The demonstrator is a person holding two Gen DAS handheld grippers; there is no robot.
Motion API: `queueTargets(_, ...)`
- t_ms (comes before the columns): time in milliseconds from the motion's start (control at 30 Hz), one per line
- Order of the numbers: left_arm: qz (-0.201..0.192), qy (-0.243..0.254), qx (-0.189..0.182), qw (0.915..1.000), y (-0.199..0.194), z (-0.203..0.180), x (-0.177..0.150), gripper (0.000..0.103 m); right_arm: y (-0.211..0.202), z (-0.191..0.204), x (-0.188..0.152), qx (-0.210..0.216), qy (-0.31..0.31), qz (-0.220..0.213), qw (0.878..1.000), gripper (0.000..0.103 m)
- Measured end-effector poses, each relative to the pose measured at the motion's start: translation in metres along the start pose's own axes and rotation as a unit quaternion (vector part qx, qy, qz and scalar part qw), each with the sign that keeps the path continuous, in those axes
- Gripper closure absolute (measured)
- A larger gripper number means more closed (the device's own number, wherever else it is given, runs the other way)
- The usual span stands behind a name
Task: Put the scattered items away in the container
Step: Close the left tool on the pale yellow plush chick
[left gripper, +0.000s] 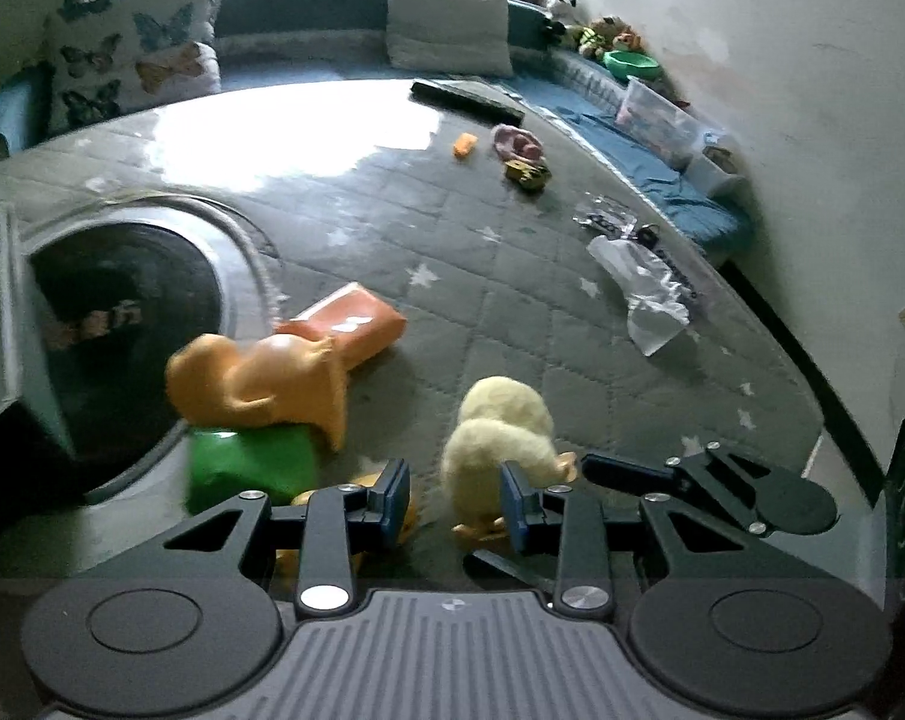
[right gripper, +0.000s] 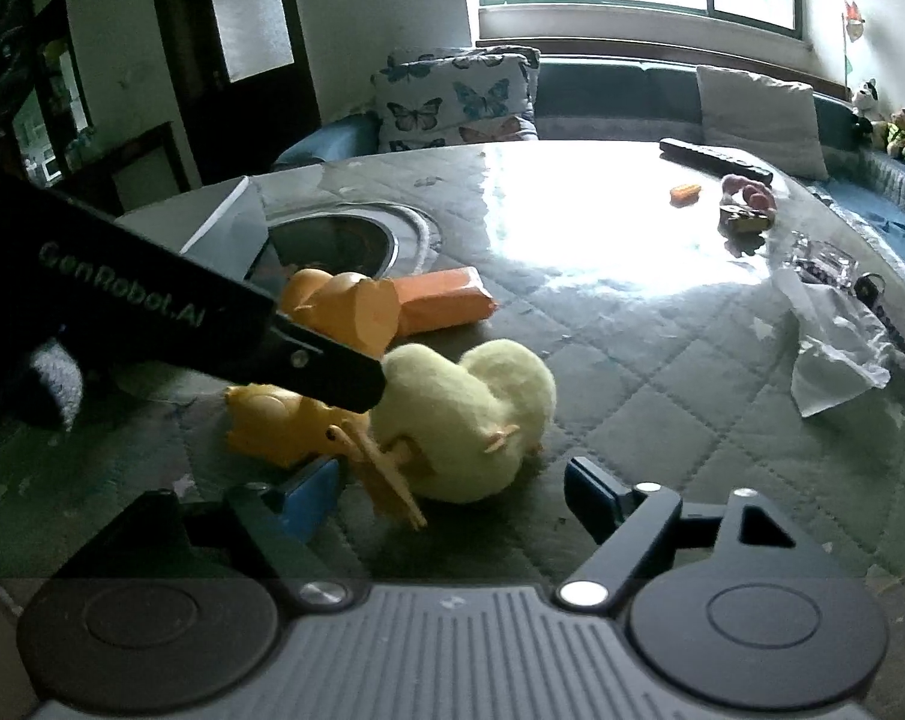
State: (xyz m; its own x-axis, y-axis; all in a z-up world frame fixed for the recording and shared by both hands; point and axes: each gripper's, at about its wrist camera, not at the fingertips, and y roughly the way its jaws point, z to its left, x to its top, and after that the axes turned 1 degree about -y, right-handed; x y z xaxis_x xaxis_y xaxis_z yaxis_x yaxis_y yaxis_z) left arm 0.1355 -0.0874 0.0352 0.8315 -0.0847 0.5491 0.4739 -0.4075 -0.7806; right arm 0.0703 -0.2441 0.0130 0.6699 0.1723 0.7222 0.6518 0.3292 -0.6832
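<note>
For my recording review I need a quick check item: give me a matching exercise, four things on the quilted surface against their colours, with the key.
Things:
1. plush duck
2. rectangular block
3. crumpled plastic bag
4. soft block near the left gripper

Colours:
A. white
B. green
C. pale yellow
D. orange

Pairs: 1-C, 2-D, 3-A, 4-B

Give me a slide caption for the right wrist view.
Open right gripper nears a yellow plush duck on the quilted mat.
</note>
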Motion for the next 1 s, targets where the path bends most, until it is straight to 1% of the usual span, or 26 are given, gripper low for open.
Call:
queueTargets(67, 0.007, -0.006, -0.014, 0.9999, 0.005, 0.000, 0.003, 0.067, -0.001, -0.005, -0.001, -0.005, 0.001, 0.000, 1.000, 0.020)
queueTargets(200, 0.016, -0.025, -0.035, 0.9990, 0.014, 0.003, 0.007, 0.066, -0.004, -0.011, -0.002, -0.001, 0.004, -0.001, 1.000, 0.021)
queueTargets(300, 0.019, -0.043, -0.050, 0.9977, 0.018, 0.008, 0.010, 0.066, -0.004, -0.012, -0.001, 0.006, 0.009, -0.005, 1.000, 0.023)
queueTargets(467, 0.022, -0.057, -0.065, 0.9960, 0.026, 0.012, 0.015, 0.064, 0.002, -0.011, 0.003, 0.019, 0.011, -0.009, 1.000, 0.025)
queueTargets(533, 0.023, -0.055, -0.068, 0.9959, 0.028, 0.011, 0.015, 0.064, 0.005, -0.011, 0.004, 0.022, 0.012, -0.010, 1.000, 0.025)
queueTargets(567, 0.024, -0.052, -0.071, 0.9958, 0.029, 0.011, 0.015, 0.064, 0.007, -0.012, 0.005, 0.022, 0.013, -0.010, 1.000, 0.027)
queueTargets(600, 0.026, -0.049, -0.075, 0.9957, 0.031, 0.010, 0.015, 0.064, 0.008, -0.012, 0.006, 0.023, 0.014, -0.010, 1.000, 0.031)
queueTargets(667, 0.029, -0.040, -0.080, 0.9956, 0.033, 0.007, 0.013, 0.065, 0.013, -0.015, 0.007, 0.025, 0.019, -0.008, 0.999, 0.034)
queueTargets(700, 0.028, -0.034, -0.080, 0.9959, 0.034, 0.005, 0.013, 0.065, 0.015, -0.016, 0.008, 0.022, 0.020, -0.006, 1.000, 0.037)
queueTargets(767, 0.020, -0.024, -0.076, 0.9966, 0.033, 0.002, 0.011, 0.066, 0.016, -0.017, 0.007, 0.020, 0.021, -0.005, 1.000, 0.038)
queueTargets(867, 0.013, -0.019, -0.075, 0.9969, 0.031, 0.000, 0.009, 0.067, 0.014, -0.018, 0.006, 0.018, 0.023, -0.006, 1.000, 0.041)
queueTargets(1000, 0.003, -0.015, -0.074, 0.9971, 0.024, -0.001, 0.005, 0.068, 0.009, -0.014, 0.005, 0.016, 0.023, -0.011, 1.000, 0.042)
